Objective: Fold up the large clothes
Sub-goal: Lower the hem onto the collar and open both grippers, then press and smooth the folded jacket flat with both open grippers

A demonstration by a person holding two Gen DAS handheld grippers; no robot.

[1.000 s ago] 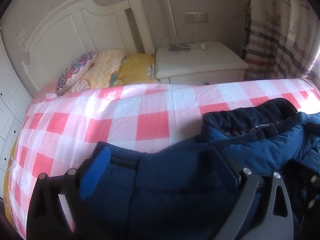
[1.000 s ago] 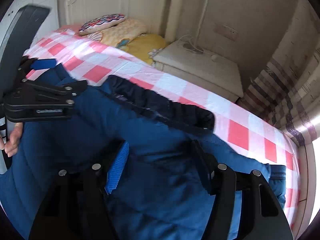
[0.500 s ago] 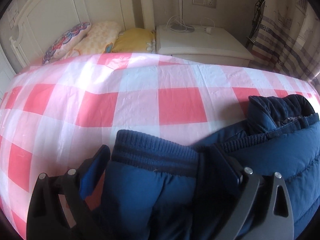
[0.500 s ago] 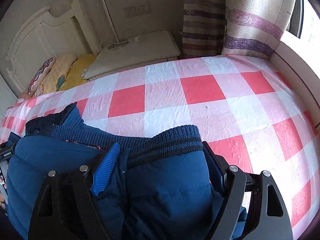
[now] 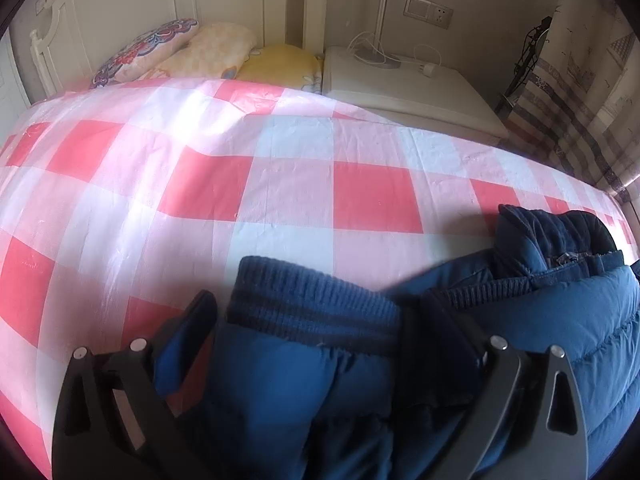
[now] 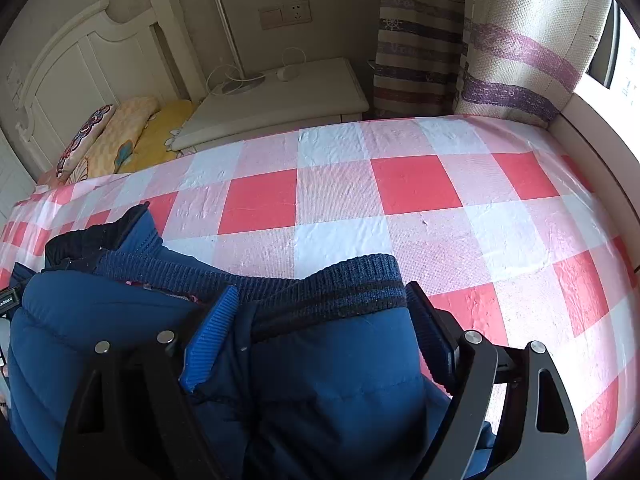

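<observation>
A blue puffer jacket (image 5: 560, 340) lies on the red-and-white checked bedsheet (image 5: 280, 200). My left gripper (image 5: 316, 320) points down over a ribbed dark-blue edge (image 5: 312, 300). The edge lies between wide jaws, and a strip of sheet shows beside the left pad. In the right wrist view the jacket (image 6: 100, 340) fills the lower left. My right gripper (image 6: 320, 312) straddles another ribbed edge (image 6: 352, 280). Its jaws are opening and the pads stand beside the fabric without pinching it. The dark collar (image 6: 80, 244) bunches between the two grippers.
Pillows (image 5: 208, 52) lean at the white headboard. A white nightstand (image 6: 280, 100) with a lamp and cable stands beyond the bed. A striped curtain (image 6: 500, 40) and a window ledge (image 6: 592, 140) border the bed's far right. Bare checked sheet (image 6: 400, 200) stretches beyond the jacket.
Both grippers came down toward the bed with the jacket, whose ribbed edges now rest on the sheet. The right view swung round, and the right jaws spread wider.
</observation>
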